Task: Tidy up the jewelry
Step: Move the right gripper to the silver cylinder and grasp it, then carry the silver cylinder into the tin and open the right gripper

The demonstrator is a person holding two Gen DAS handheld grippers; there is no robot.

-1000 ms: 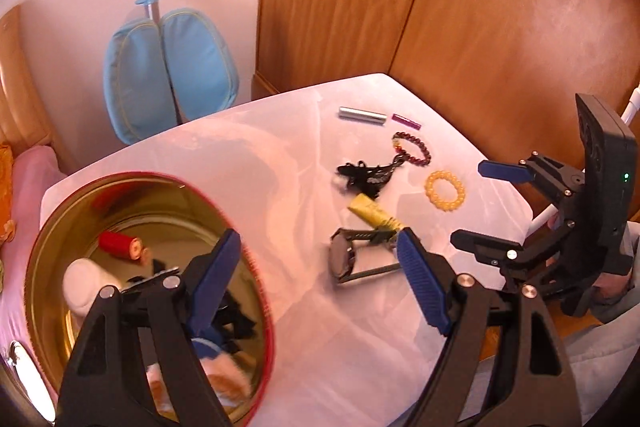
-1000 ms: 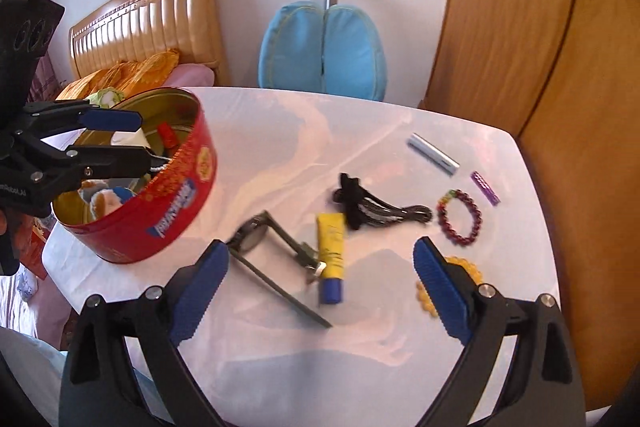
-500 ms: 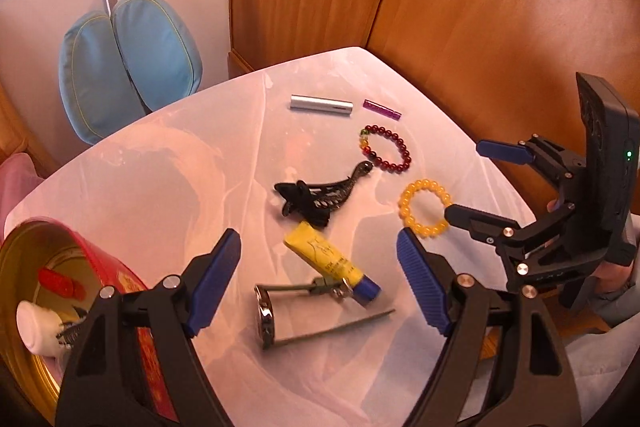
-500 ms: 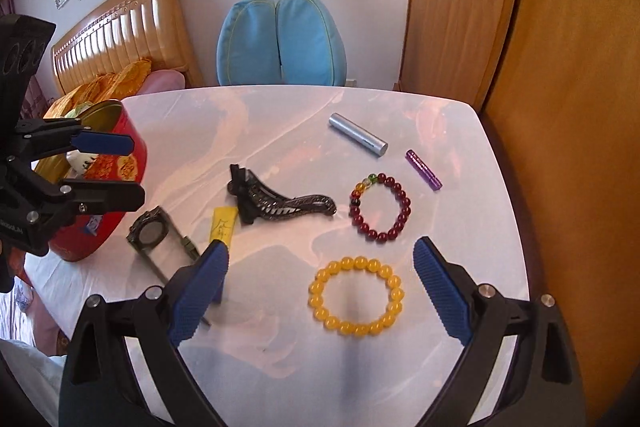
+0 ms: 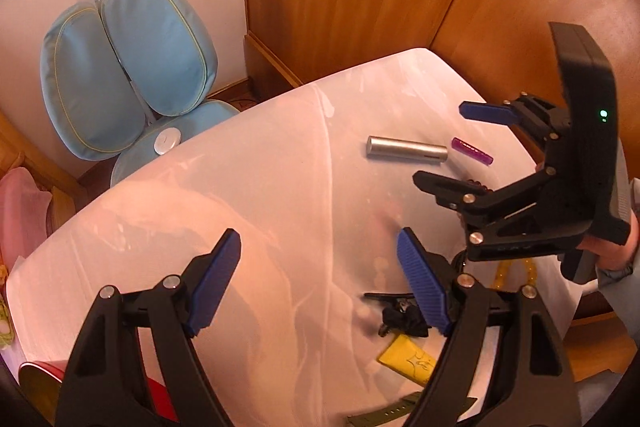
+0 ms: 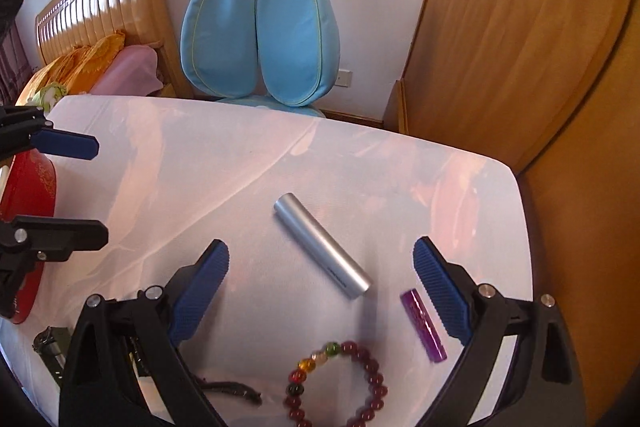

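My right gripper [image 6: 320, 255] hangs open and empty over the white table [image 6: 200, 167]. A silver tube [image 6: 320, 247] lies below the gap between its fingers, with a purple stick [image 6: 424, 325] by its right finger. A dark red bead bracelet [image 6: 336, 383] lies just nearer. My left gripper [image 5: 320, 283] is also open with nothing in it. Beside its right finger lie a black hair clip [image 5: 400, 315] and a yellow tube [image 5: 408, 357]. A yellow bead bracelet [image 5: 516, 273] shows partly behind the right gripper [image 5: 440, 145]. The red tin [image 6: 24, 195] stands at the table's left.
A blue chair [image 6: 260, 31] stands behind the table's far edge, with a wooden wardrobe [image 6: 520, 47] to the right. A bed with cushions [image 6: 80, 63] is at the back left. A watch [image 6: 48, 343] lies at the near left.
Both grippers have swept right and forward across the table and sunk a little. The tin has slid almost out of the left wrist view. The yellow bracelet has left the right wrist view.
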